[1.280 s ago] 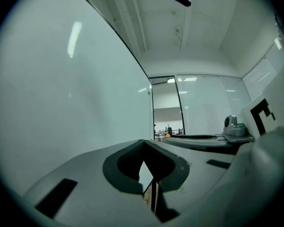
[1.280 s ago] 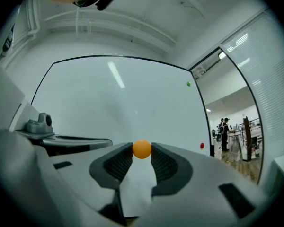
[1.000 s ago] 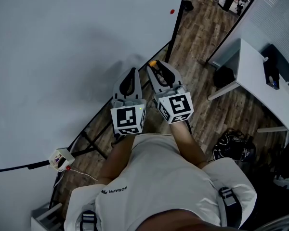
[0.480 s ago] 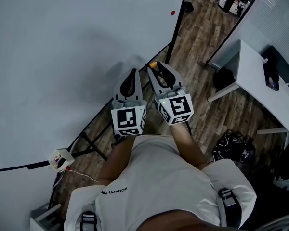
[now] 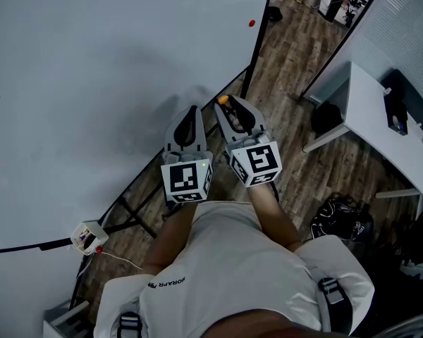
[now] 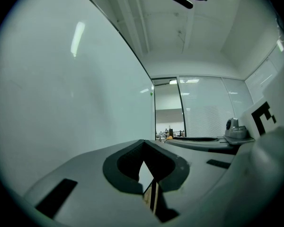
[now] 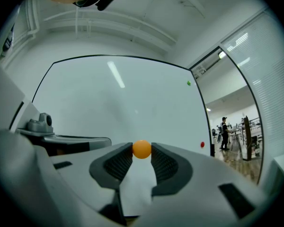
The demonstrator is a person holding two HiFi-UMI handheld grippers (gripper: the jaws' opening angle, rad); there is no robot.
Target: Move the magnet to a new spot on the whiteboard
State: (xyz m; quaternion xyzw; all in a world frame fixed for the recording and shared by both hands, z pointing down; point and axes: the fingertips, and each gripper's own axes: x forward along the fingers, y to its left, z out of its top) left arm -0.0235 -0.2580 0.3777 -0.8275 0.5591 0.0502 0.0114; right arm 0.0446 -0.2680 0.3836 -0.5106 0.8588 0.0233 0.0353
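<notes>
My right gripper (image 5: 225,103) is shut on a small orange ball-shaped magnet (image 5: 223,99), pinched between its fingertips close in front of the whiteboard (image 5: 92,69). In the right gripper view the orange magnet (image 7: 142,149) sits at the jaw tips, with the whiteboard (image 7: 123,103) straight ahead. A red magnet (image 7: 202,144) and a green magnet (image 7: 189,83) stick near the board's right edge; the red magnet (image 5: 252,23) also shows from the head view. Just to the left, my left gripper (image 5: 192,110) is shut and holds nothing. Its jaws meet at the left gripper (image 6: 143,142) tips.
The board's dark stand post (image 5: 257,44) runs down its right edge to a wooden floor. A white desk (image 5: 370,111) stands at the right, with a black bag (image 5: 342,220) on the floor. A small box with a cable (image 5: 87,236) lies at the lower left. A person (image 7: 224,131) stands far off.
Both grippers have edged slightly up toward the board. The right gripper still holds the orange magnet.
</notes>
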